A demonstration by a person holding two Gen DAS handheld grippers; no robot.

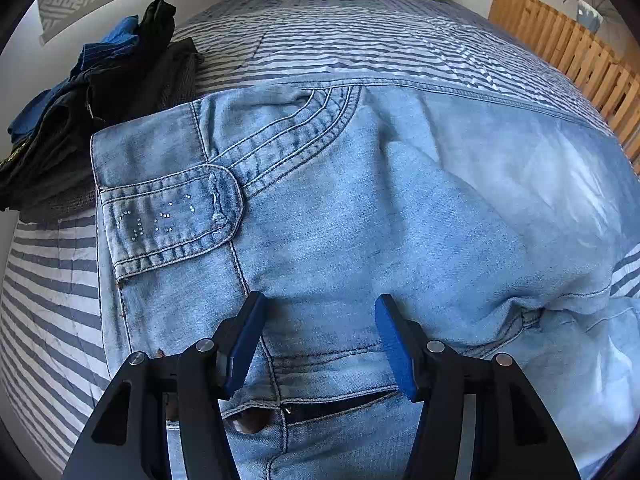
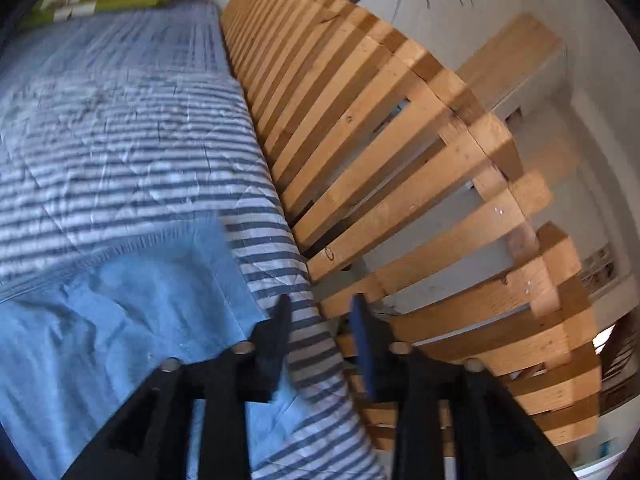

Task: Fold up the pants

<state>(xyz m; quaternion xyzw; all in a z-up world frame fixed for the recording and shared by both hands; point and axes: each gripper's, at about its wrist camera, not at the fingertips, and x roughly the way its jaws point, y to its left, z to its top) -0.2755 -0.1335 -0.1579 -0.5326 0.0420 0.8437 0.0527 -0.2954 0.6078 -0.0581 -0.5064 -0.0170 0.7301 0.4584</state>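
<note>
The left gripper (image 1: 320, 300) tilts steeply down over the light-blue denim pants (image 1: 360, 208) spread on the striped blue-and-white bedcover (image 1: 320, 40), jaws apart, gripping nothing. The right gripper (image 2: 320, 300), jaws apart and empty, hangs over the bed's edge beside the wooden slatted frame (image 2: 400, 140).

Light-blue jeans (image 1: 360, 208), faded denim, lying flat on striped bedspread (image 1: 320, 48); studded pocket flap toward dark clothes pile (image 1: 100, 100); fly unzipped.

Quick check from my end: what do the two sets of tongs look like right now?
Both look alike. The left tongs have matte black linkage arms with round silver pivot pins and flat blue ribbed pads. The right tongs share the black frame and silver pins, blurred. No cables or sleeves show.
</note>
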